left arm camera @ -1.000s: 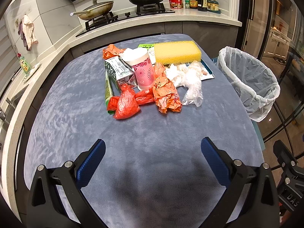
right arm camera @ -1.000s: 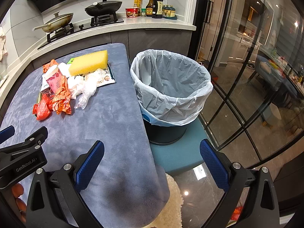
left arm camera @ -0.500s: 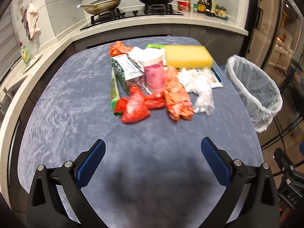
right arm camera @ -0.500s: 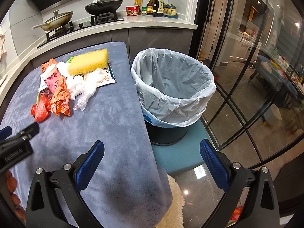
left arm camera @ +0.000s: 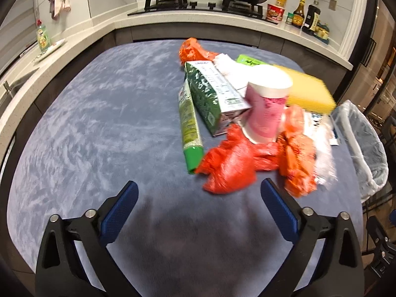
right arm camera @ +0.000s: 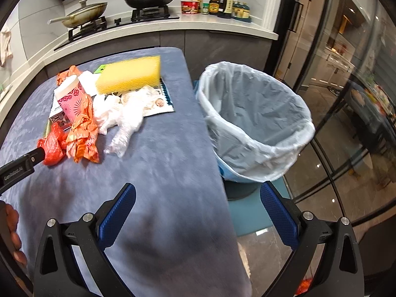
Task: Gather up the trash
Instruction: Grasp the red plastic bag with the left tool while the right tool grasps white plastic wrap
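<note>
A pile of trash lies on the blue-grey table (left arm camera: 99, 123): a red plastic bag (left arm camera: 230, 165), an orange wrapper (left arm camera: 297, 163), a pink paper cup (left arm camera: 266, 111), a green carton (left arm camera: 212, 94), a green tube (left arm camera: 189, 128), clear plastic (right arm camera: 128, 121) and a yellow sponge (right arm camera: 128, 74). My left gripper (left arm camera: 199, 198) is open and empty, just short of the red bag. My right gripper (right arm camera: 198, 205) is open and empty over the table's right edge. The bin with a white liner (right arm camera: 255, 121) stands beside the table on the right.
A kitchen counter (right arm camera: 222, 24) runs behind the table with a stove, two pans, bottles and a noodle cup. Glass doors (right arm camera: 346, 99) stand to the right of the bin. The left gripper's body (right arm camera: 19, 170) shows at the right wrist view's left edge.
My left gripper has moved forward and down toward the trash pile; the red bag is now close to its fingers. My right gripper has shifted forward a little. Both stay open.
</note>
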`<state>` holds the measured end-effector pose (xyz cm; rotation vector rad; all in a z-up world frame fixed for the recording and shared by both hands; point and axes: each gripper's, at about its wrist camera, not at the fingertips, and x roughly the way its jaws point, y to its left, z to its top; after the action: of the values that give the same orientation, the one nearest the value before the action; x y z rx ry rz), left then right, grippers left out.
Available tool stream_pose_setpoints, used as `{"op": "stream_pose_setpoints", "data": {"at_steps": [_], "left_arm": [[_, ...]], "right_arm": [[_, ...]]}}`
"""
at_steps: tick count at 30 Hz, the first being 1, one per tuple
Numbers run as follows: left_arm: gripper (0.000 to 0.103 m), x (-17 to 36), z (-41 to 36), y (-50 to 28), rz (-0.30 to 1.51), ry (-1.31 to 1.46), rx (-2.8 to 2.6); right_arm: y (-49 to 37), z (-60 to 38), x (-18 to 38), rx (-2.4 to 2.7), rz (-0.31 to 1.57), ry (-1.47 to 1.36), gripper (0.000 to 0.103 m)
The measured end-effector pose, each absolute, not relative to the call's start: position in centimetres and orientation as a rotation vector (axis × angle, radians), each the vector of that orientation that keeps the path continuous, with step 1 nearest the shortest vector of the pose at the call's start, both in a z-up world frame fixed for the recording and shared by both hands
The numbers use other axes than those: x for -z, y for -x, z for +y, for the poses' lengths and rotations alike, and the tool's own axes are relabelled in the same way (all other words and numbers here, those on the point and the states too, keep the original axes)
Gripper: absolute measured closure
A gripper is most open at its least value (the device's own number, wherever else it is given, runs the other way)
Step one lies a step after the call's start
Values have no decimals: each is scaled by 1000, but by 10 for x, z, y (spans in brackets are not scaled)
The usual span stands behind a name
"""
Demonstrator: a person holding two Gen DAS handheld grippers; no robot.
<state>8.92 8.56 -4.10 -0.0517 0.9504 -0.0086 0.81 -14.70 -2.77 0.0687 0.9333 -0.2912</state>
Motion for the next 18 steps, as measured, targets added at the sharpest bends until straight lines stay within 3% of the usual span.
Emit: {"op": "stream_pose_setpoints", "data": {"at_steps": [6,8,11,13,18], "left_arm": [[24,55,82,-114,976,61,52],[41,60,79,-119,1002,69,89],[51,62,77,-122,1010,87,120],[53,61,76,-120,1006,79,131],[59,59,81,-118,1011,91,153]], "right_arm": [[-42,-135,36,255,939,-66,12],[-52,-133,38,243,943,-65,14],[-71,-130,45,217,955,-90,24],[-81,-128,48,203,961,-110,35],[-101,-119,51,162,948,-127,45]]}}
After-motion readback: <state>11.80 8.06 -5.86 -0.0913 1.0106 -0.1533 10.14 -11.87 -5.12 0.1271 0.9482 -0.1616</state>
